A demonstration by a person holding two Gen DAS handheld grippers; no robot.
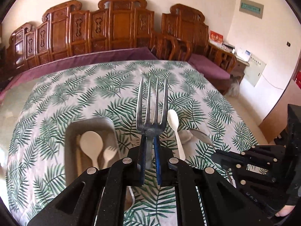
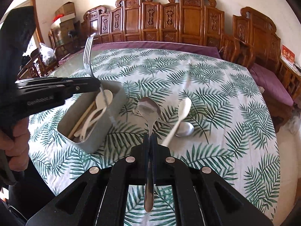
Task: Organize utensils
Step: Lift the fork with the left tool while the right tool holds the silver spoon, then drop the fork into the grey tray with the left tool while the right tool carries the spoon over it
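Already well along: in the left wrist view the left gripper (image 1: 149, 146) clenched a metal fork (image 1: 152, 107) above the table (image 1: 56, 86), a gray bin (image 1: 70, 135) holding white utensils. In the right wrist view the right gripper (image 2: 149, 141) grasped a metal spoon (image 2: 149, 111); a white spoon (image 2: 179, 116) lay on the cloth, apparently left to sort.

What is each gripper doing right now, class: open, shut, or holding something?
Left gripper: shut on the metal fork, tines pointing away.
Right gripper: shut on the metal spoon, bowl pointing away.
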